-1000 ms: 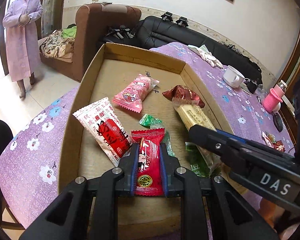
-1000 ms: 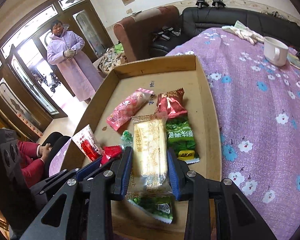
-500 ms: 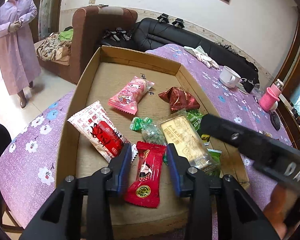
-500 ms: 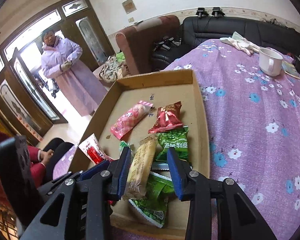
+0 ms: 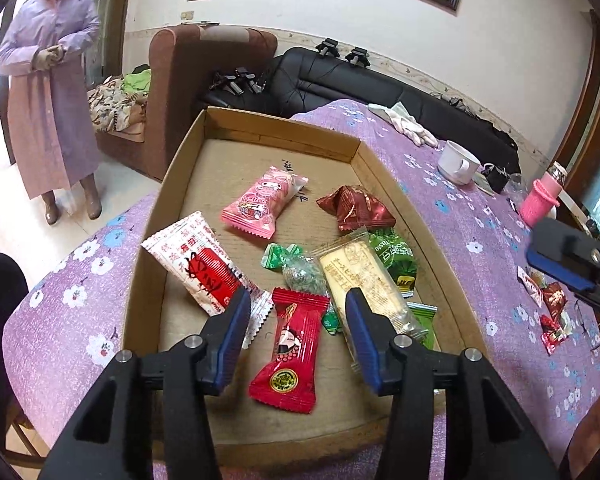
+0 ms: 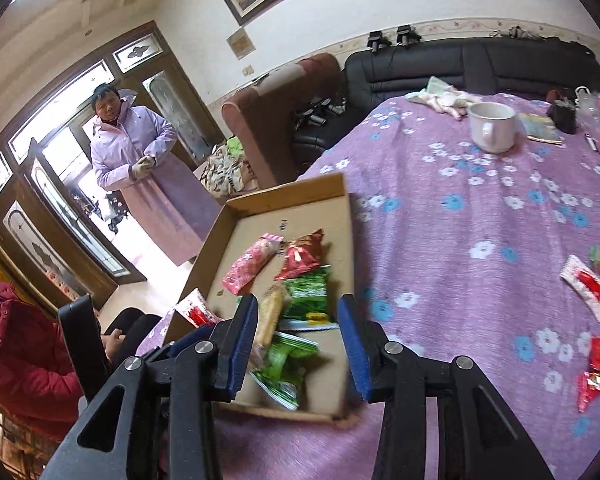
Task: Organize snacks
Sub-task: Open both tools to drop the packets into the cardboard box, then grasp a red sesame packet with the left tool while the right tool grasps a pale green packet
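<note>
A shallow cardboard box [image 5: 172,184] lies on the purple flowered tablecloth and holds several snacks: a red packet [image 5: 290,346], a white-and-red packet [image 5: 198,266], a pink packet [image 5: 262,202], a dark red packet [image 5: 354,208], a yellow biscuit bar [image 5: 364,276] and green packets [image 5: 392,256]. My left gripper [image 5: 298,322] is open and empty above the red packet. My right gripper [image 6: 298,330] is open and empty over the box's near right corner [image 6: 332,414]; it also shows at the right edge of the left wrist view [image 5: 568,268]. Loose snacks [image 6: 584,284] lie on the cloth to the right.
A white mug [image 6: 492,126], gloves [image 6: 444,98], a pink bottle [image 5: 540,198] and small items stand at the table's far side. A black sofa [image 5: 340,80] and brown armchair [image 5: 188,92] are behind. A person in a lilac coat [image 5: 48,92] stands left; another in red [image 6: 16,360] sits close.
Both grippers opened and let go: the left released the red packet, the right released the yellow biscuit bar. Both lie in the box. The right gripper has pulled back to the right.
</note>
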Tool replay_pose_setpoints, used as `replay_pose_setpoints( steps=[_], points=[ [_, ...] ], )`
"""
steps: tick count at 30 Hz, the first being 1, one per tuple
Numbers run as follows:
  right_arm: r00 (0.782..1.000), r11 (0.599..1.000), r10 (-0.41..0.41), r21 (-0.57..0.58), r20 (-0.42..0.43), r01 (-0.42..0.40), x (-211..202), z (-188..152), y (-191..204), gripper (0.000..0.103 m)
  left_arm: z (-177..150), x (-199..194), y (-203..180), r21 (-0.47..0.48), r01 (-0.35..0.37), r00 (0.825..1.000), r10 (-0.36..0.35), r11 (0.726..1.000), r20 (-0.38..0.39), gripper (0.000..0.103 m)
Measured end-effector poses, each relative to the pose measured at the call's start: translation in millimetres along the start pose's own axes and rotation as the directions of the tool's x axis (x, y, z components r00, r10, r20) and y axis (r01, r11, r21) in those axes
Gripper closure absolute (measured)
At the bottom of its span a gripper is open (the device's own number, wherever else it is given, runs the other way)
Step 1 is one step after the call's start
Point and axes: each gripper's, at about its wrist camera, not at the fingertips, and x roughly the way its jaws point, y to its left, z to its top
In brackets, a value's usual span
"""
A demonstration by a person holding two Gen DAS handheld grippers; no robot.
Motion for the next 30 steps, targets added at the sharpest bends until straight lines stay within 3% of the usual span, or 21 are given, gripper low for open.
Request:
replay_pose_setpoints(
  steps=[13,17,22,26,30],
  points=[
    [0.993,0.992,-0.115,0.059,0.02,0.113,-65.6,-18.1,-73.9,0.057,10.7,-36.8,-25.1,0.026,0.023,0.999,-0.024,0.999,0.035,0.048],
    [0.988,0.983,-0.151,0.109,0.024,0.148,-85.6,-22.0,-109.5,0.058,10.7,-42.6,-52.2,0.081,0.045,0.998,-0.048,0.996,0.031,0.048],
    [0.974,0.949,-0.211,0.258,0.081,0.184,-124.8,-23.9,-178.0,0.058,5.4,-39.4,-99.3,0.176,0.109,0.994,-0.109,0.978,-0.009,0.047],
    [0.958,0.908,-0.272,0.355,0.093,0.224,-144.5,-23.3,-216.4,0.058,-2.4,-18.3,-149.8,0.242,0.198,0.978,-0.176,0.95,-0.109,0.047],
    [0.952,0.868,-0.299,0.435,0.07,0.241,-150.9,-24.8,-241.7,0.058,-14.4,7.2,-198.3,0.259,0.326,0.932,-0.263,0.909,-0.248,0.047]
  ],
)
